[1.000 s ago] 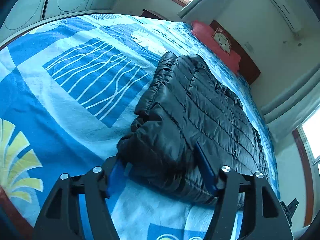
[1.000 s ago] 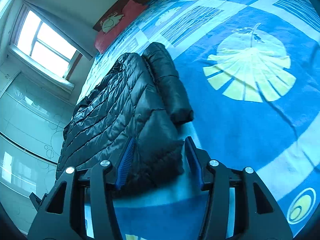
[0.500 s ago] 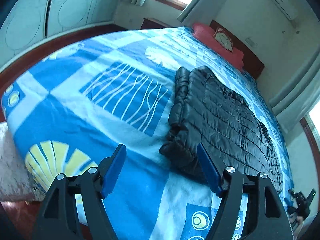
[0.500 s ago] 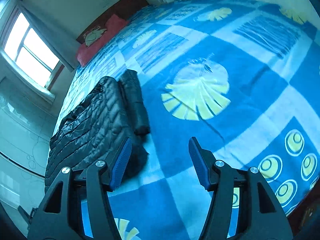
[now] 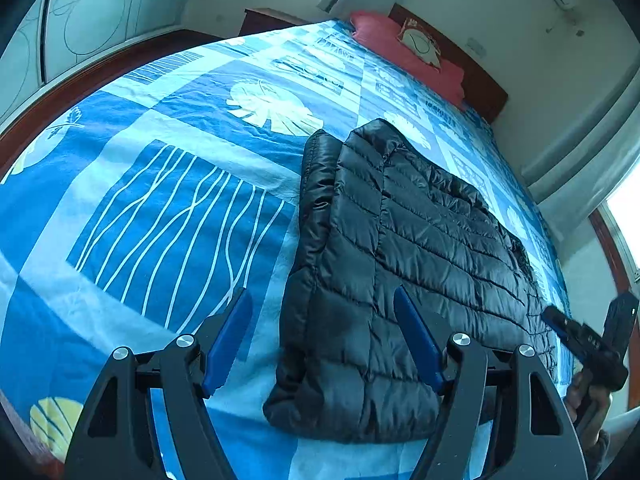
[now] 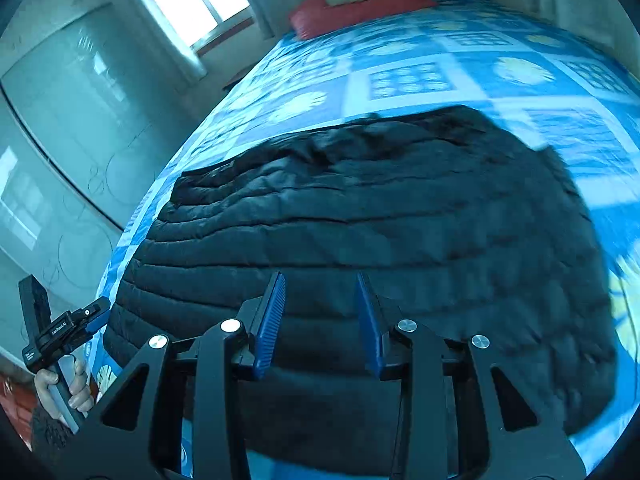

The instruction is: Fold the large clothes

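We hold left hand-held gripper wide, empty | right hand-held gripper closing, empty | black quilted puffer jacket part-folded on blue patterned bed; both hover near, likely for the next fold

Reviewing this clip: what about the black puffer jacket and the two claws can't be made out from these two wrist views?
- Jacket, right wrist view: motion blur smears its far edge and quilting.
- Jacket's near hem, right wrist view: hidden behind the right claw, whose jaws are closing with nothing between them.
- Left claw, right wrist view: its fingertips are too small.
- Folded-under sleeve, left wrist view: mostly covered.
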A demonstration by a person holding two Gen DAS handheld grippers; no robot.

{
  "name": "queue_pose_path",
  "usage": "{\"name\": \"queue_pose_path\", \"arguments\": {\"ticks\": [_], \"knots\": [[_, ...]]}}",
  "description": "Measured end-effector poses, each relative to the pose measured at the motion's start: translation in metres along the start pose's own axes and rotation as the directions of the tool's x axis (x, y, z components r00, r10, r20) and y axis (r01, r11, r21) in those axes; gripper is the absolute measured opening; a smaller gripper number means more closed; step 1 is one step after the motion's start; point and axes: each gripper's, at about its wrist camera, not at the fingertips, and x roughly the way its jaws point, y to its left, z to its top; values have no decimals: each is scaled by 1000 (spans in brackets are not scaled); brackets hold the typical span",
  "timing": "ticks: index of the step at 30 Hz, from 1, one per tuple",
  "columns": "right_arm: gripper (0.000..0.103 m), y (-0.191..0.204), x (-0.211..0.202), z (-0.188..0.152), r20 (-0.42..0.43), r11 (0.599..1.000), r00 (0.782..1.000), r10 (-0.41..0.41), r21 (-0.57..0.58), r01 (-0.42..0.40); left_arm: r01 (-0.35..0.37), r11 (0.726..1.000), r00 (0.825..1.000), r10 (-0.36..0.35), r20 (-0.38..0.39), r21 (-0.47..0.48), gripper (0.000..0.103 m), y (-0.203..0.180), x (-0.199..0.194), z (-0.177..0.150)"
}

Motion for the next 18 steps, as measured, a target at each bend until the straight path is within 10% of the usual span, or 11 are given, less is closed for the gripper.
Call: {"name": "queue_pose_path", "arguments": {"ticks": [7,18], "knots": [[35,12,69,2,-117,993,987,-115,-47,110,-21,997,998,25,-50,71,72,-9,23,15],[35,13,80,-18,-78,986,986,-148,-83,142,-8,987,981,38,-191,158,79,-8,74,41]]}}
